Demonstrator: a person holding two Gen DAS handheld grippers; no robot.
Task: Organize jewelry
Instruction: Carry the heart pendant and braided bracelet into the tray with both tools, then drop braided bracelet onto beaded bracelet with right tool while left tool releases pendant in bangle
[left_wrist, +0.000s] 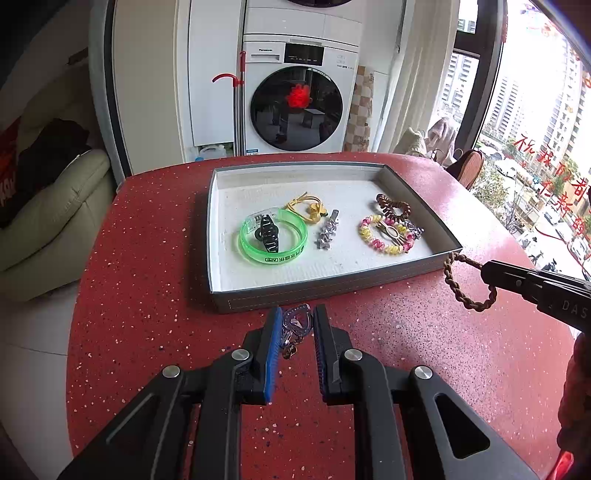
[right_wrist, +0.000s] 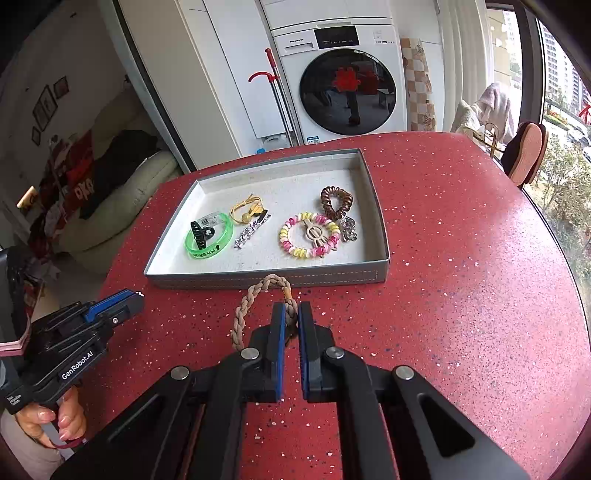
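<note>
Pinched between the left gripper (left_wrist: 295, 325) pads – 1 clear purple-tinted clip (left_wrist: 294, 325); the right gripper (right_wrist: 291, 319) clamps 1 braided brown cord loop (right_wrist: 255, 302) – both before the grey tray (right_wrist: 266, 280).

hand-held gripper (right_wrist: 291, 321) | black arms | blue pads (right_wrist: 280, 332) | silver screws (right_wrist: 249, 353)

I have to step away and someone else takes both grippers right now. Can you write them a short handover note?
Left gripper: shut on a clear purple clip, near the tray's front wall.
Right gripper: shut on a braided brown bracelet, also just before the tray.
Already in the tray: green bangle with a black claw clip, yellow hair tie, silver star clip, brown coil tie, pink-yellow coil bracelet.
Left: place both held pieces in the tray.
</note>
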